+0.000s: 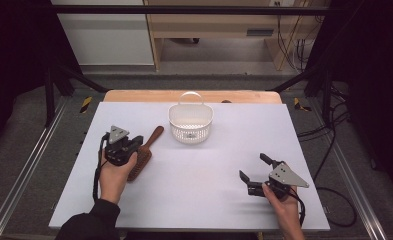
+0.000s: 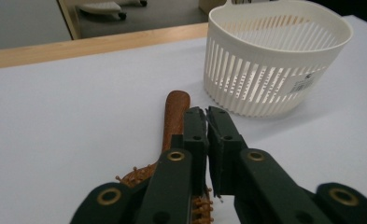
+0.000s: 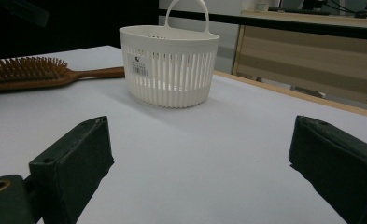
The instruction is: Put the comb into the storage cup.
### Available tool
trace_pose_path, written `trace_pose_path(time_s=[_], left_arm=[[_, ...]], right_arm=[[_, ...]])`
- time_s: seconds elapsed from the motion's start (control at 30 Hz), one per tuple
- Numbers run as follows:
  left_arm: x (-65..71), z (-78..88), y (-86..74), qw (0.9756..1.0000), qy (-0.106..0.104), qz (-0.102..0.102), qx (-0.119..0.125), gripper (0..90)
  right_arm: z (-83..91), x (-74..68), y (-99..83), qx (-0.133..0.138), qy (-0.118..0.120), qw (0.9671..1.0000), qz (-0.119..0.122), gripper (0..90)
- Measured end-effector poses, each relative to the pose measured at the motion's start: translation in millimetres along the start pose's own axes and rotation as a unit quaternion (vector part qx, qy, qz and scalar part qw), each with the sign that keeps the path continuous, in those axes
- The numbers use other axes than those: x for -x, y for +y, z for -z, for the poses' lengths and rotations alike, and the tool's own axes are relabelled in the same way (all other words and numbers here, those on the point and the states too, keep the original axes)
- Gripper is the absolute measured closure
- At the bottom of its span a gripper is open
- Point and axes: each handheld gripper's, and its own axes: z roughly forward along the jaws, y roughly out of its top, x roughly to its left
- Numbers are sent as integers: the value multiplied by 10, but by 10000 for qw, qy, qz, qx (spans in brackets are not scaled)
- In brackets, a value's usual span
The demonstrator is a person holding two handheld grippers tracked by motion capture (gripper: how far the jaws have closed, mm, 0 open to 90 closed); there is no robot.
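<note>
Left gripper [image 2: 206, 114], jaws together, nothing clamped, is held over hairbrush [image 2: 174, 119]; reopening needed before basket [image 2: 274, 60] transfer.

At the bottom centre of the frame the left gripper [image 2: 206, 116] has its jaws closed together above a wooden hairbrush [image 2: 175, 116]. A white slatted basket [image 2: 270, 60] stands on the bench [image 2: 69, 121] at upper right.

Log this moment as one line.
left gripper: shut over hairbrush, hold unclear | right gripper: open, empty | basket: empty
</note>
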Motion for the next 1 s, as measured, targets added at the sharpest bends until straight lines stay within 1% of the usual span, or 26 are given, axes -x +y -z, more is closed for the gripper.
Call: trace_pose_path(time_s=[0.03,0.07,0.1,0.13,0.17,0.2,0.23,0.3,0.33,0.4,0.43,0.5,0.53,0.6,0.73,0.8,0.83,0.87,0.9,0.93,0.97,1.0], left_arm=[[-24,-94,16,9999,21,-4,-147,895],[-41,-134,20,9998,54,10,-206,896],[-41,-134,20,9998,54,10,-206,897],[-58,-173,24,9996,77,14,-282,897],[-97,-240,23,9991,157,-12,-405,897],[-97,-240,23,9991,157,-12,-405,897],[-140,-311,9,9983,154,27,-560,898],[-172,-378,-11,9973,172,9,-711,897],[-172,-378,-11,9973,172,9,-711,898],[-195,-422,-27,9966,189,-14,-806,898],[-225,-457,-42,9959,239,13,-875,898],[-255,-479,-43,9955,260,35,-913,898],[-261,-493,-40,9951,264,7,-956,898],[-263,-534,-37,9933,321,-105,-1106,898],[-305,-628,-43,9908,380,-77,-1300,898],[-316,-646,-40,9903,394,-64,-1331,898],[-337,-679,-29,9890,424,-59,-1417,898],[-337,-679,-29,9890,424,-59,-1417,898],[-356,-709,-18,9876,410,-78,-1514,898],[-356,-709,-18,9876,410,-78,-1514,898],[-361,-738,-10,9862,388,-100,-1606,898],[-363,-749,-6,9856,384,-110,-1642,898]], right_arm=[[2,4,2,22,-4,10000,-16,62],[3,8,1,22,-7,10000,-13,62],[3,8,1,22,-7,10000,-13,62],[6,11,2,23,-4,10000,-18,62],[6,11,2,29,-1,10000,-28,62],[7,11,2,26,3,10000,-28,62],[7,11,1,17,10,10000,-20,62],[3,4,-1,13,24,10000,-23,62],[3,4,-1,13,24,10000,-23,62],[1,1,-1,12,27,10000,-12,62],[5,4,-1,16,24,10000,-26,62],[6,13,-2,11,23,10000,-24,62],[5,14,-2,9,23,10000,-26,62],[3,11,-4,3,35,10000,-30,62],[4,7,-4,3,46,10000,-24,62],[7,9,-4,4,45,10000,-36,62],[13,15,-2,16,35,10000,-35,62],[16,17,-1,18,37,10000,-41,61],[18,19,-1,14,36,10000,-43,61],[18,19,-1,14,36,10000,-43,61],[21,22,-2,8,40,10000,-41,61],[21,21,-3,6,41,10000,-47,61]])
